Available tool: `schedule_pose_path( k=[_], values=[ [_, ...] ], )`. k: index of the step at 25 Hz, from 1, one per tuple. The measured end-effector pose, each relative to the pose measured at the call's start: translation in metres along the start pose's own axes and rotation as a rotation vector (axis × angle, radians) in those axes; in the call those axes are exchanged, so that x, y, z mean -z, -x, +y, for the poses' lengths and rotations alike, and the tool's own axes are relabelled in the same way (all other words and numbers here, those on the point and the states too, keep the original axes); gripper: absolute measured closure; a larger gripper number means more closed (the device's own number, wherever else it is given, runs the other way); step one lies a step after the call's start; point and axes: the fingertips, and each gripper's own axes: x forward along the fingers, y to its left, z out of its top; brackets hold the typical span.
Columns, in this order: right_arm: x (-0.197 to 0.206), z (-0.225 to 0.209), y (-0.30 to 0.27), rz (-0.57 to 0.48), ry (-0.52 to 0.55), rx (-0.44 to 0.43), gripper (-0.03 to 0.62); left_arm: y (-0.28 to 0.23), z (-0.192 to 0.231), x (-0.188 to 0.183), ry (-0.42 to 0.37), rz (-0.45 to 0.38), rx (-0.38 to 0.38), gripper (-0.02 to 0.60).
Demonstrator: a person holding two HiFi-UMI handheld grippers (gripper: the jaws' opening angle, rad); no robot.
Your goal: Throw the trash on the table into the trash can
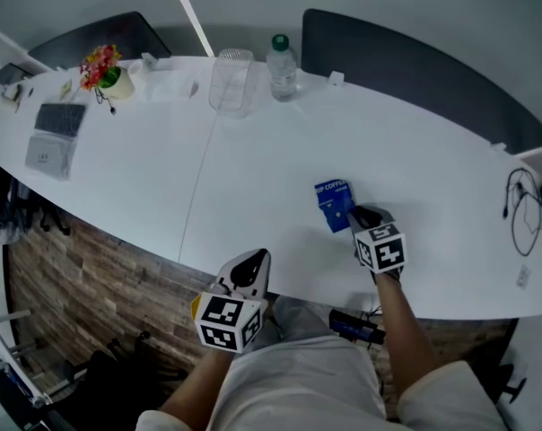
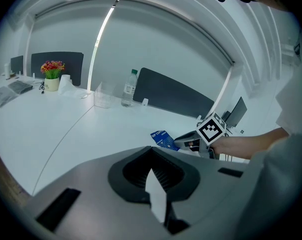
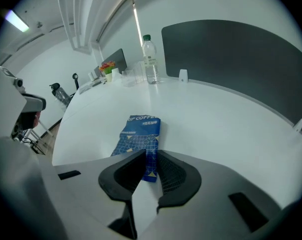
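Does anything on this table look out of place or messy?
Only the blue coffee packet: it lies alone up front, far from the bottle and flowers lined up along the back edge. The right gripper has its jaws on the packet's near end. Nothing looks spilled or broken.

White desk (image 1: 253,178) carries a bottle (image 1: 282,68). Box (image 1: 232,81) just left of the bottle, flowerpot (image 1: 109,77) far left, blue packet (image 1: 332,203) nearer.

Near end of blue packet (image 3: 138,134) hidden between right tongs (image 3: 150,156)
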Motion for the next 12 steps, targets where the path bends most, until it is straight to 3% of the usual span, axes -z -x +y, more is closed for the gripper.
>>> schedule_pose_path(
  k=[12],
  values=[
    [-0.011,0.013,0.017,-0.078,-0.049,-0.053,0.540,0.015,0.001,0.002,0.001,-0.022,-0.023,0.581]
  ],
)
